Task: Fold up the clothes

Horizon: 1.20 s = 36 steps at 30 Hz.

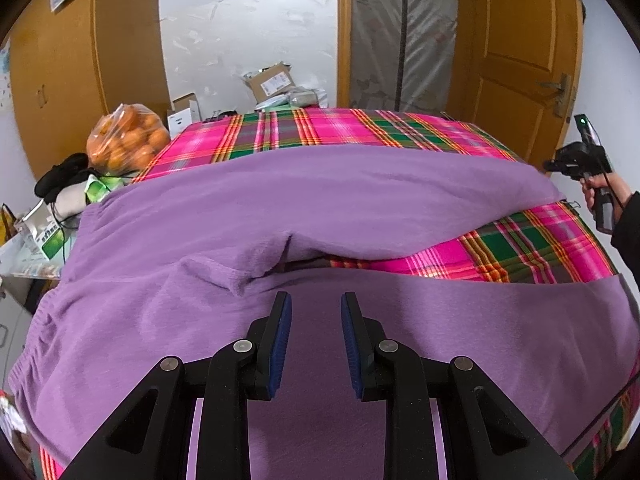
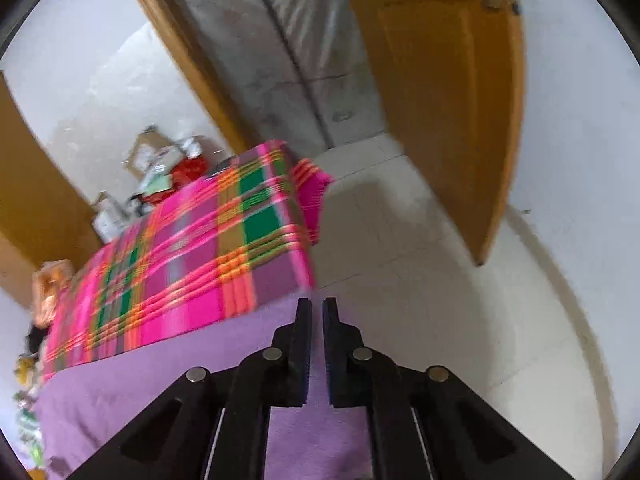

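Left wrist view: my left gripper [image 1: 316, 300] hovers over the purple trousers [image 1: 248, 216], jaws apart, gripping nothing.

The trousers lie spread on the plaid blanket [image 1: 320, 128], waistband toward the left edge, one leg on the near side under my fingers. My right gripper [image 2: 317, 304] shows its jaws nearly together with a thin gap; I cannot tell whether any cloth is pinched. A bag of oranges [image 1: 128, 140] sits far left. Box labels [image 1: 276, 84] are too small to read.
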Each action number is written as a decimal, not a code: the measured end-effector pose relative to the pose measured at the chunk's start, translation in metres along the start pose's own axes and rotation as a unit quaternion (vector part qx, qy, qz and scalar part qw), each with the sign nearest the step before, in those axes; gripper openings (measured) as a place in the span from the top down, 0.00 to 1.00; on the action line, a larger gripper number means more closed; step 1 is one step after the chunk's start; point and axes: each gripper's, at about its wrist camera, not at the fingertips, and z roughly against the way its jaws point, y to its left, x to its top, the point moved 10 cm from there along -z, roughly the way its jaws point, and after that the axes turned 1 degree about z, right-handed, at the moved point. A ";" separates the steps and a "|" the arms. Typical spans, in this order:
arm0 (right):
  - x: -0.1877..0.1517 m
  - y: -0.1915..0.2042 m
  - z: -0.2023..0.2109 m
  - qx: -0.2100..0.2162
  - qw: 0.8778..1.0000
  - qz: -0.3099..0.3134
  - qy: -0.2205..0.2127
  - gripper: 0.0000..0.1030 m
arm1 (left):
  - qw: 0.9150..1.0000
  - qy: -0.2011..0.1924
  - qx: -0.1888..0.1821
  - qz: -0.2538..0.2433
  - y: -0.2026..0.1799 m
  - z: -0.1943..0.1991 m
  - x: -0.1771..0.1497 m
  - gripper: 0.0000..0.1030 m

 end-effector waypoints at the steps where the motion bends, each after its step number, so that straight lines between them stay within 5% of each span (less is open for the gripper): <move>1: -0.001 -0.002 0.003 0.001 1.000 -0.008 -0.004 0.90 | 1.000 -0.002 0.002 0.003 0.003 0.001 0.000 0.74; 7: -0.029 0.008 0.014 0.046 0.999 0.002 0.020 0.84 | 0.999 -0.011 0.015 0.026 0.022 0.009 -0.001 0.74; 10: -0.048 0.013 0.010 0.018 0.997 0.055 0.041 0.87 | 0.999 -0.015 0.027 0.039 0.035 0.013 -0.001 0.74; 16: -0.050 0.061 0.039 0.021 0.993 0.116 0.001 0.86 | 0.995 -0.015 0.067 0.071 0.079 0.020 -0.004 0.74; 20: -0.067 0.146 0.070 0.094 0.973 0.205 -0.048 0.86 | 0.991 -0.009 0.108 0.078 0.110 0.022 -0.007 0.74; 24: -0.109 0.229 0.099 0.163 0.940 0.290 -0.068 0.85 | 0.984 -0.021 0.163 0.071 0.144 0.031 -0.003 0.74; 27: -0.141 0.273 0.111 0.191 0.917 0.342 -0.073 0.83 | 0.968 -0.047 0.243 0.045 0.171 0.047 0.005 0.74; 30: -0.169 0.303 0.116 0.206 0.900 0.379 -0.067 0.79 | 0.938 -0.090 0.336 -0.006 0.186 0.072 0.015 0.74; 36: -0.191 0.333 0.112 0.207 0.892 0.399 -0.049 0.78 | 0.906 -0.118 0.402 -0.058 0.197 0.090 0.019 0.74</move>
